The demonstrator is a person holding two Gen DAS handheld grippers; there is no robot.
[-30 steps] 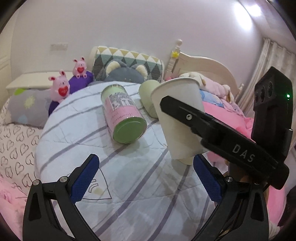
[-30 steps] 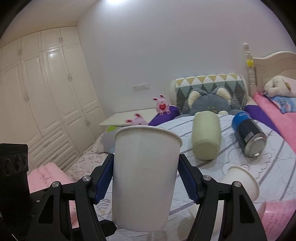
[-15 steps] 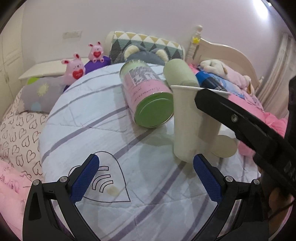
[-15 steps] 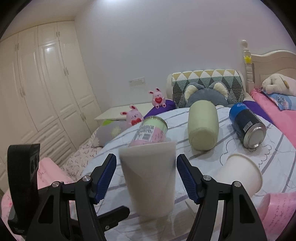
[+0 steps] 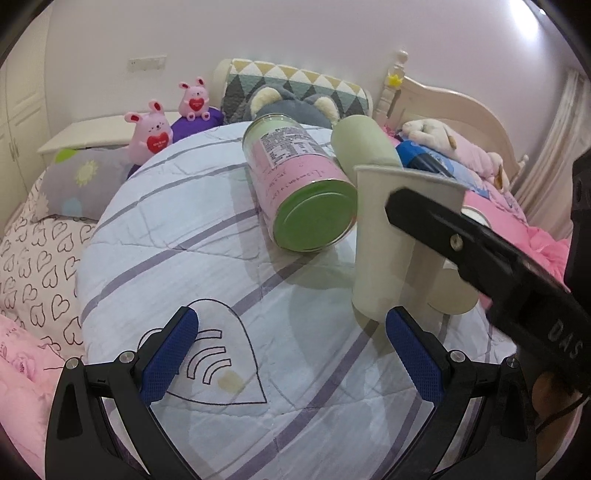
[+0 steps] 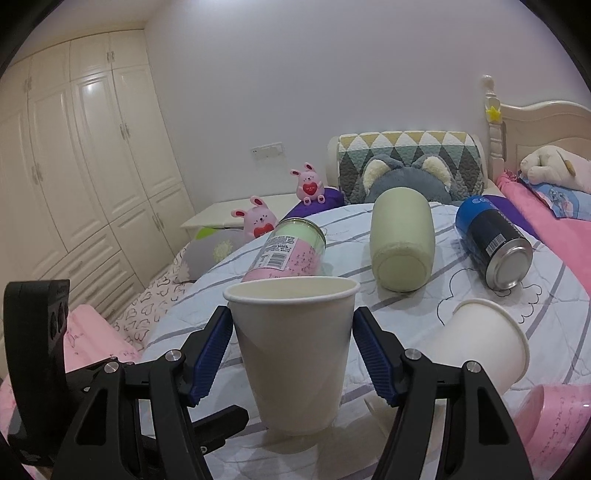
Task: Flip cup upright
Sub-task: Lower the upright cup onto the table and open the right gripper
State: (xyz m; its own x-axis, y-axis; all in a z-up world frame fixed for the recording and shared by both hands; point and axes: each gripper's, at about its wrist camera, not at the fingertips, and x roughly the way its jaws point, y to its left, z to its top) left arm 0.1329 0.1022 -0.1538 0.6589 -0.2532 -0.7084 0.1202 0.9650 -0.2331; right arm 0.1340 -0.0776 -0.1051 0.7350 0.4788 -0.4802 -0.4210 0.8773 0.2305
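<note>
Cup (image 6: 295, 350) stands upright on soft quilt (image 5: 184, 240); right gripper (image 6: 291, 350) jaws spread beside it, left gripper (image 5: 291, 354) spread, empty. Tipping risked if brushed on withdrawal.

Bedroom: bed headboard (image 6: 546, 122), wardrobe (image 6: 85, 166)

Walls: plain white wall (image 6: 332, 92), with a white socket plate (image 6: 268, 150) above the nightstand.
Wardrobe: cream panelled wardrobe (image 6: 85, 166) fills the left side, floor to ceiling.
Bed: cream carved headboard (image 6: 543, 129) with a star-tipped post; striped pale quilt (image 5: 177, 266) over heart-print sheet (image 5: 33, 266).
Nightstand: low white nightstand (image 5: 92, 133) against the wall.
Window: pale curtain (image 5: 554, 122) at far right.
Light: bright ceiling glare (image 5: 524, 14) top right.
</note>
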